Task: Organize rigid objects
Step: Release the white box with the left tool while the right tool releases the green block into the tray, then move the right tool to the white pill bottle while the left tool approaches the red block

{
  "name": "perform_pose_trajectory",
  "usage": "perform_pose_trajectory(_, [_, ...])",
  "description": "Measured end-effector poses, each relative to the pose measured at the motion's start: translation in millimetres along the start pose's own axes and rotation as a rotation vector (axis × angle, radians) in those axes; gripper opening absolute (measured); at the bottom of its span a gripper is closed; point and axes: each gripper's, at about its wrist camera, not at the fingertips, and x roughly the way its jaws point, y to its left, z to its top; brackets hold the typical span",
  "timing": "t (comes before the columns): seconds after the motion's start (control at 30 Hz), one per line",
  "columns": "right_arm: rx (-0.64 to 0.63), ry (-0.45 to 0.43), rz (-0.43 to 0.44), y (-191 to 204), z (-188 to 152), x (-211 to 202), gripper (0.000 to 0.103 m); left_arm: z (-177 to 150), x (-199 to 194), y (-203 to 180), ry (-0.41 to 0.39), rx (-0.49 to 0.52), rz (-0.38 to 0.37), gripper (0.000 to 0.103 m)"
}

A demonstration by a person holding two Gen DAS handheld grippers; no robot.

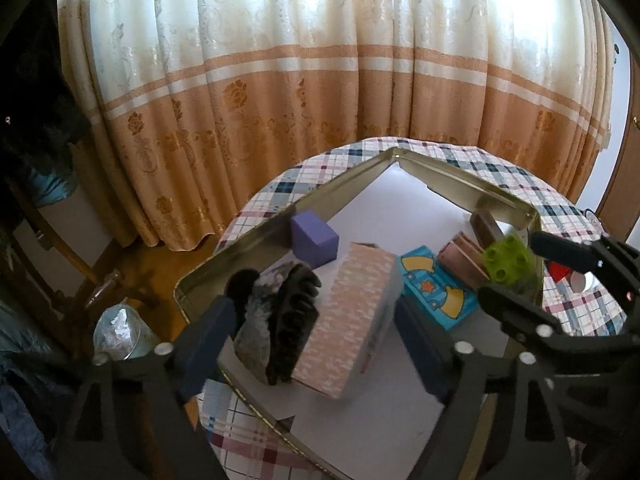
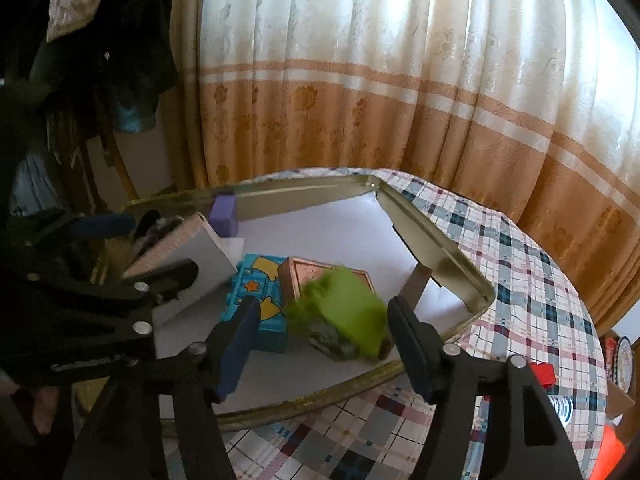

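Tin tray (image 1: 256,236) on plaid tablecloth (image 2: 532,292). Left gripper (image 1: 316,316) spread wide around pink patterned box (image 1: 352,312), pads clear of it. Right gripper (image 2: 320,320) released; green studded block (image 2: 344,300), blurred, between its fingers inside tray, beside blue star box (image 2: 260,284).

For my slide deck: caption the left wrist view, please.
Open left claw straddles pink box and black comb in the metal tray.

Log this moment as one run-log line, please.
left gripper: open over pink box | right gripper: open around green toy | both in metal tray
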Motion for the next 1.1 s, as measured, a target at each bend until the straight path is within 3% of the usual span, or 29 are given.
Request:
perform_pose_trajectory(0.07, [0.010,-0.013,-0.009,-3.7,-0.4,-6.6,0.072,0.4,-1.2,1.5,-0.004,-0.010,0.004,0.094])
perform_pose_trajectory(0.37, [0.093,-0.031,-0.053,-34.5,-14.0,-28.0,0.073,0.2,-4.1,-3.2,-0.010,-0.023,-0.004,0.097])
perform_pose_trajectory(0.6, [0.177,-0.041,-0.121,-75.3,-34.4,-46.8,0.073,4.6,-13.0,-36.7,-0.017,0.022,-0.056,0.098])
perform_pose_trajectory(0.83, [0.281,0.037,-0.255,-127.9,-58.2,-49.3,0.079,11.8,-18.4,-84.0,-0.030,0.107,-0.116,0.099])
perform_pose_trajectory(0.93, [0.299,0.091,-0.280,-141.3,-65.2,-40.6,0.079,15.3,-18.2,-103.1,-0.033,0.135,-0.141,0.100])
perform_pose_trajectory(1.1, [0.334,0.105,-0.259,-152.7,-68.0,-36.2,0.079,20.5,-8.2,-121.1,-0.018,0.144,-0.152,0.101])
